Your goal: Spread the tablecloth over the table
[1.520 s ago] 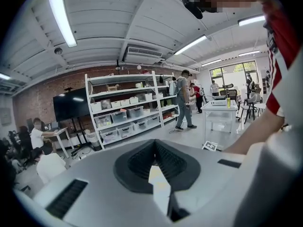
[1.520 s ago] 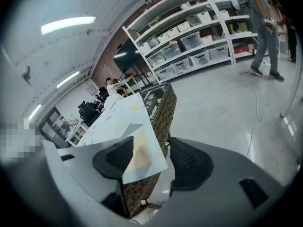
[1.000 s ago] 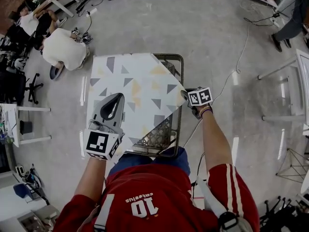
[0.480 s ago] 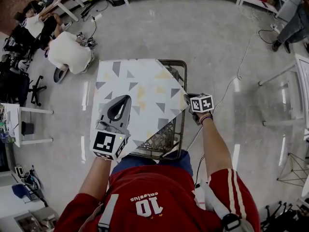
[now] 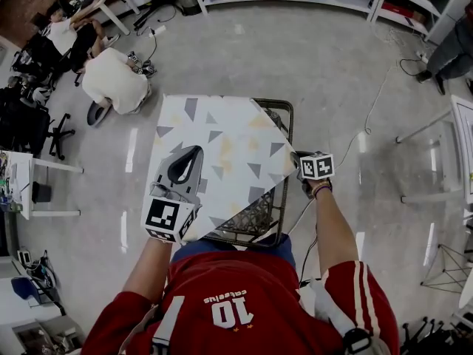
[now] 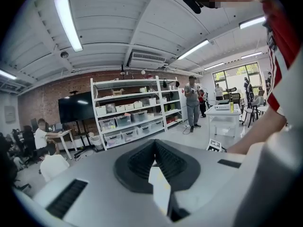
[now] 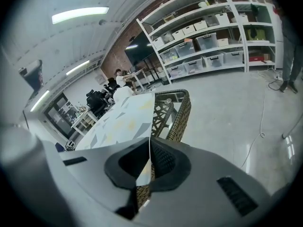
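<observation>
White tablecloth with grey and yellow triangles (image 5: 222, 143) lies skewed over the dark woven-wicker counter (image 5: 250, 217); the near right part of the wicker shows bare. Left hand-held gripper (image 5: 191, 152) is clamped on the cloth's near edge, a white fold pinched between its pads. Right hand-held gripper (image 5: 297, 159) is closed on the cloth's right corner, just off the counter's right rim. Step in hand, likely: both ends gripped, ready for squaring. Next move calls for drawing the corners apart, turning the cloth square, and lowering it evenly over the bare wicker
</observation>
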Available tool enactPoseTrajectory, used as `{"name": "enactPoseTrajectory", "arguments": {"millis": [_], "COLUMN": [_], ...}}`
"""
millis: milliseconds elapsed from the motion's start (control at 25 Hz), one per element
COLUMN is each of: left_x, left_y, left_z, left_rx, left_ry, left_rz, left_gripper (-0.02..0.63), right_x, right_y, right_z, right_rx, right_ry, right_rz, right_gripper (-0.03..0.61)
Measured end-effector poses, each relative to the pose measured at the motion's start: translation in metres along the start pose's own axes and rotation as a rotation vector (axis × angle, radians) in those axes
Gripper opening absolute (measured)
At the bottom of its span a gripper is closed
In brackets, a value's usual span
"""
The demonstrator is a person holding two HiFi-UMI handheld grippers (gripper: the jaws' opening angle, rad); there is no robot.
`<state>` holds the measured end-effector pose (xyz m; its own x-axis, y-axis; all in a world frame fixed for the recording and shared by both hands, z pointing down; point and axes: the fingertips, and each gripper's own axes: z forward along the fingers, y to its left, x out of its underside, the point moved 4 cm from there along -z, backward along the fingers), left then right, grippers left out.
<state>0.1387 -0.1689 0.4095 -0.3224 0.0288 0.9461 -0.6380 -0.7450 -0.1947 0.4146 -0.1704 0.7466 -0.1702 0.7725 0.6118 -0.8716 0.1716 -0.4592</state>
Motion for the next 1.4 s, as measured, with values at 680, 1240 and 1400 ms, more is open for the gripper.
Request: {"name": "enactPoseTrajectory", "arguments": {"millis": [680,1240,1400], "left_x": [-0.005,-0.003,-0.004], "left_y": [0.016,0.057,0.051], "left_z": [-0.013,-0.018,-0.019], "left_rx": [0.101,0.206,0.249], "left_ry": [-0.084,-0.129,-0.145], "left_rz": [-0.025,-0.068,-0.067], "left_gripper": [0.006,0.007,0.006], "right_x": [0.078,0.138,0.167], "right_y": [0.005,0.037,0.046], "right_z": [-0.074,-0.113,-0.128], "right_rx": [0.164,0.317,0.356], "right_ry": [-0.030,-0.060,-0.070], "right_rz": [0.150,0.291,0.332], "right_gripper": [0.014,0.014,0.014]}}
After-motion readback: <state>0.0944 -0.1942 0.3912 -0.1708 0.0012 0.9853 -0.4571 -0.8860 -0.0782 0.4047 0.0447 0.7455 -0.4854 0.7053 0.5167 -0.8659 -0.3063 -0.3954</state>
